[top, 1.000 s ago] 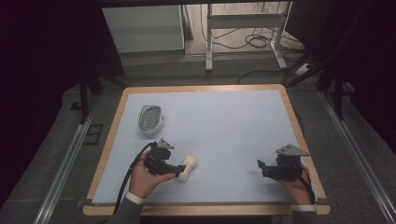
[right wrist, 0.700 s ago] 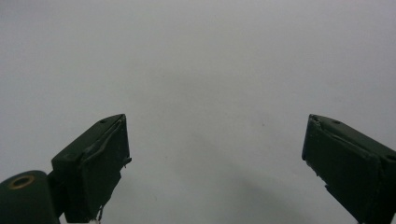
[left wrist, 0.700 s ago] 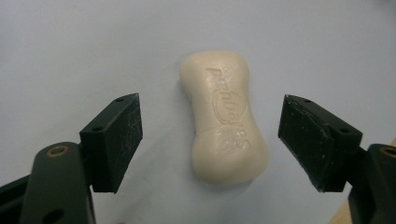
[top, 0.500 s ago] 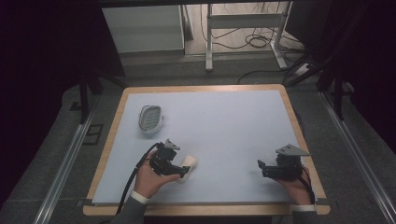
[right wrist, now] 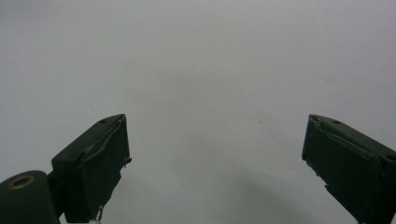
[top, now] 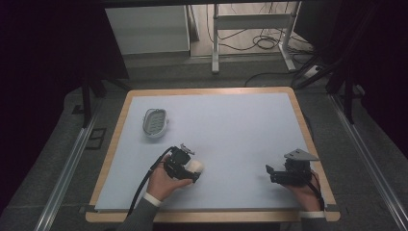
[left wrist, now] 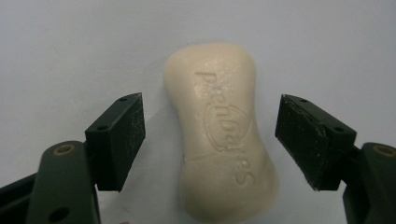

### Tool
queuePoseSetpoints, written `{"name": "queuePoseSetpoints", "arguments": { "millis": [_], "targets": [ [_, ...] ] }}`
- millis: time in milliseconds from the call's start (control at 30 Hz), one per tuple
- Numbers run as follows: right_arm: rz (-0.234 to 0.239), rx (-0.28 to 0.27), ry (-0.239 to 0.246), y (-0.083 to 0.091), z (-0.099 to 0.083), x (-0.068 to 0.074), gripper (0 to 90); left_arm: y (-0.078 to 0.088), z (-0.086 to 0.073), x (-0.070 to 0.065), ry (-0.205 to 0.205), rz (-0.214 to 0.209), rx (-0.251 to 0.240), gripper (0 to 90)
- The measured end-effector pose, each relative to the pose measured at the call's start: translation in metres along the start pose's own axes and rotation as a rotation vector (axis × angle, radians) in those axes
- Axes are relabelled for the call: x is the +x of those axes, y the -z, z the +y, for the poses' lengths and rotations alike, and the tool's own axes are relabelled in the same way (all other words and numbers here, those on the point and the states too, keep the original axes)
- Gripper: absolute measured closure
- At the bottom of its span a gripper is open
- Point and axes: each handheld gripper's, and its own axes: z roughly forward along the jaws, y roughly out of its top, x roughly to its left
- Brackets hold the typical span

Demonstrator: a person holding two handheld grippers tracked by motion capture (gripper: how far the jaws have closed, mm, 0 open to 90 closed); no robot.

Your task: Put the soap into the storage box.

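Note:
A cream bar of soap [left wrist: 219, 130] with embossed lettering lies flat on the pale table. My left gripper [left wrist: 210, 140] is open, one jaw on each side of the bar with a gap to both. From above, the left gripper [top: 188, 169] sits at the front left of the table, over the soap [top: 196, 165]. My right gripper [top: 270, 174] rests at the front right, held low in a hand. Its jaws [right wrist: 215, 163] stand wide open over bare table surface.
A small oval soap dish [top: 155, 121] with a ribbed inside stands at the back left of the table. The table has a wooden rim [top: 308, 130]. Cables and a metal frame [top: 250, 29] lie on the floor beyond the far edge.
My left gripper has moved forward over the soap, so the bar now lies between its open jaws. The right gripper has stayed put.

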Motion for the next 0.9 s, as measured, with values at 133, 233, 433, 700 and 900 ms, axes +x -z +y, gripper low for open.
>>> {"name": "queuePoseSetpoints", "arguments": {
  "millis": [133, 233, 433, 700, 900],
  "targets": [
    [0.000, 0.000, -0.001, 0.000, 0.000, -0.001, 7.1, -0.003, 0.000, 0.000, 0.002, 0.010, 0.017, 27.0],
    [-0.002, 0.004, 0.001, -0.001, 0.000, 0.000, 7.2, -0.005, 0.001, -0.002, -0.001, 0.007, 0.027, 28.3],
    [-0.004, 0.007, 0.003, -0.001, 0.000, 0.000, 7.1, -0.013, 0.003, -0.004, -0.006, 0.016, 0.065, 32.0],
    [-0.008, 0.008, -0.001, -0.001, -0.001, -0.001, 7.2, -0.013, 0.003, -0.005, -0.022, 0.025, 0.065, 47.5],
    [-0.011, 0.008, -0.005, 0.000, -0.001, -0.002, 7.2, -0.011, 0.002, -0.005, -0.035, 0.020, 0.046, 48.5]
  ]
}}
